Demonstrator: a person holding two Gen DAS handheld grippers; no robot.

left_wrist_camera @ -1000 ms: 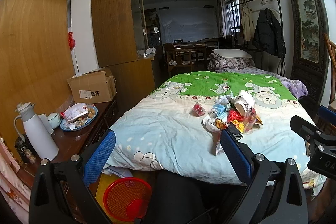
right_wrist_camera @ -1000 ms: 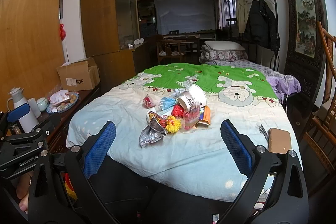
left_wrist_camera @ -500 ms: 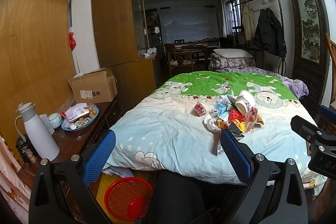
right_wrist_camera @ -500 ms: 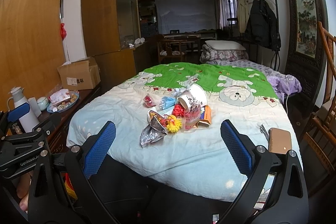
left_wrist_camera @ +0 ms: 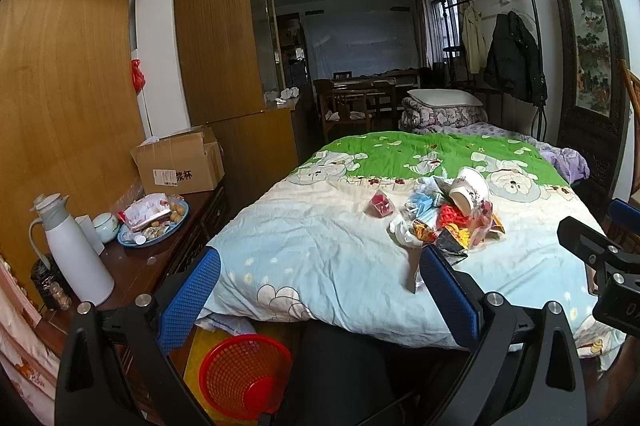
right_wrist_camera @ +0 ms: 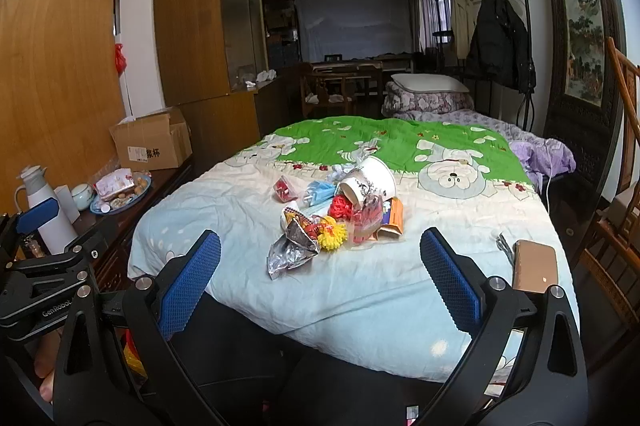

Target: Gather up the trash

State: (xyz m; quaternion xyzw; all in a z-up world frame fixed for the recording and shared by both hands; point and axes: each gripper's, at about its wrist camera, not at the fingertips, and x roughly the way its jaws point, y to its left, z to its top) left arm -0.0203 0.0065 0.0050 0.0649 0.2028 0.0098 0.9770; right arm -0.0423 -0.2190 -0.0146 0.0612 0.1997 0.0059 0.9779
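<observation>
Trash pile lies untouched on the bed; red basket waits below. Left gripper and right gripper gape, holding nothing; collecting is unstarted.

Count: 1 bed; 1 trash pile, with 1 cup; 1 red basket; 1 box; 1 thermos; 1 plate; 1 phone.
</observation>
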